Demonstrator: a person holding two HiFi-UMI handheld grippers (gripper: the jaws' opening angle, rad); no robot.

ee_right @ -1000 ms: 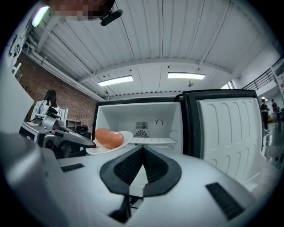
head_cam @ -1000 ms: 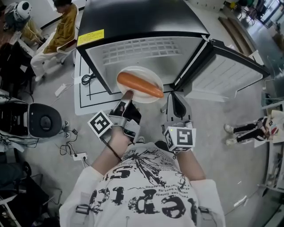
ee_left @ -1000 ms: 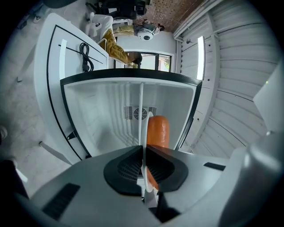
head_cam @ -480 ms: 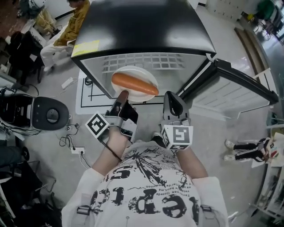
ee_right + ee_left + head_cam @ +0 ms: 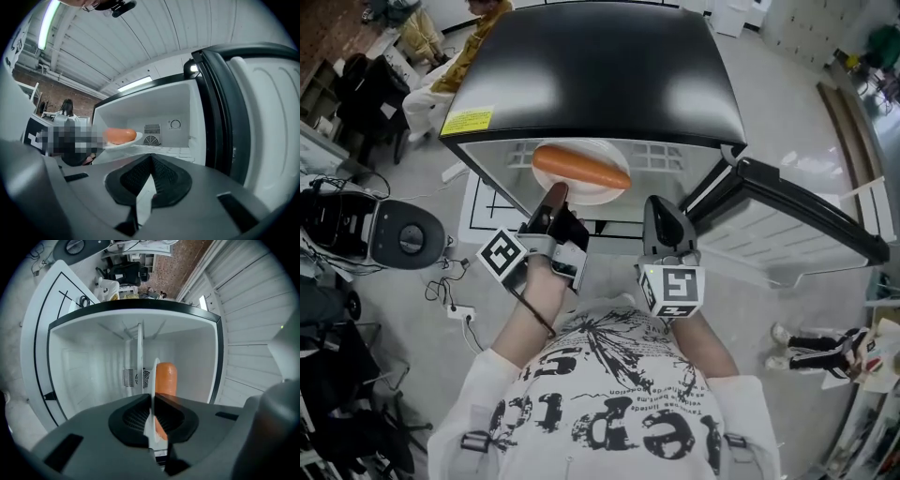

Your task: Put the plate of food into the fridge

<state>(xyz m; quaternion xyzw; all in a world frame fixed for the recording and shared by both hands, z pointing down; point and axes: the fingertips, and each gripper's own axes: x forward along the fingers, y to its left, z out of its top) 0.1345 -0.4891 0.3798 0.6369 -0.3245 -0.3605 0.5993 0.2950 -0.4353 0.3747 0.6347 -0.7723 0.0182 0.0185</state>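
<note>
l gripper (image 5: 555, 195): clamped on plate's near rim; in left gripper view the rim sits edge-on betw. the jaws
plate (image 5: 605, 195): white, at 12 o'clock of l gripper, in fridge mouth over shelf (image 5: 670, 155); resting on it or not, can't tell
sausage (image 5: 581, 167): orange, lies across plate
r gripper (image 5: 662, 208): at 3 o'clock of l gripper, jaws together, nothing betw. them, aimed into fridge
fridge (image 5: 591, 66): black top, white inside, open
door (image 5: 797, 211): swung out at 3 o'clock of the opening
seated person (image 5: 478, 28): 11 o'clock, beyond fridge
</note>
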